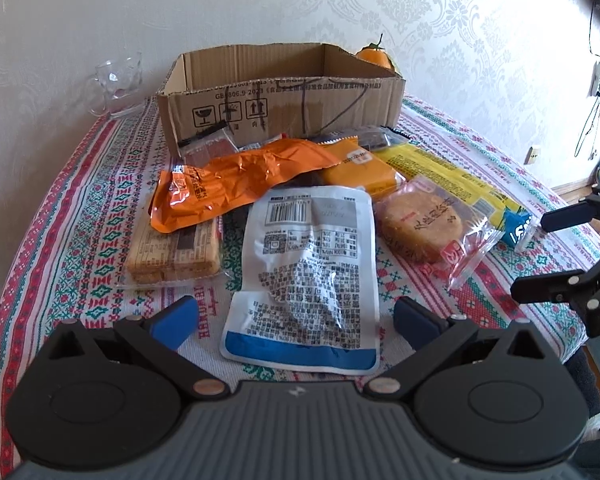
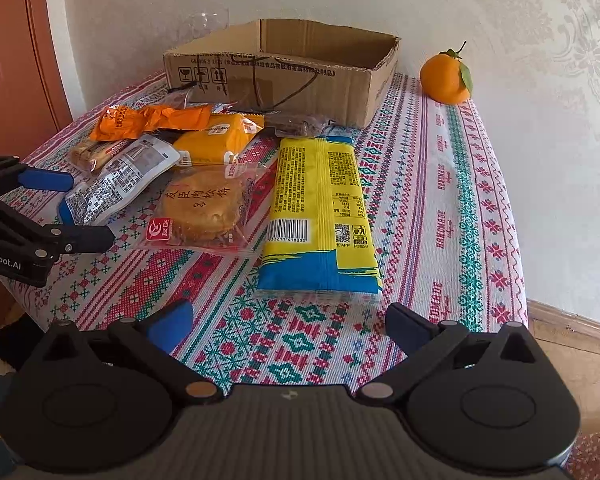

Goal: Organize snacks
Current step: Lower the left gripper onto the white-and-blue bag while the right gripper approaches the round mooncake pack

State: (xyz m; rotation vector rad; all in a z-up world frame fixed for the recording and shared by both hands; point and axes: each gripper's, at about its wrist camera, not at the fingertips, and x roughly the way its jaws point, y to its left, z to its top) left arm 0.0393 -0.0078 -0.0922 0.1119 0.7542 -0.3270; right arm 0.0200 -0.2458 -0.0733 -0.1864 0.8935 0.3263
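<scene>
On a counter (image 2: 440, 208) under a patterned cloth, one open cardboard box (image 2: 300, 80) stands at the back with one orange (image 2: 446, 78) to its right and one glass mug (image 1: 120, 80) to its left. Before the box lie the snacks: one long yellow packet (image 2: 320, 208), one white pouch (image 1: 306, 276), one crumpled orange wrapper (image 1: 240, 176), one round cake in clear wrap (image 2: 204, 208), one biscuit pack (image 1: 176, 254) and one small orange-yellow packet (image 2: 216, 140). The left tongs (image 1: 296, 316) gape wide around the white pouch's near end without gripping it, while the right tongs (image 2: 288, 326) spread wide and empty just short of the yellow packet.

Glossy crinkled plastic snack wrappers (image 1: 244, 178), matt corrugated cardboard box (image 1: 284, 96), coarse woven patterned tablecloth (image 2: 440, 200), clear glass mug (image 1: 118, 82)
</scene>
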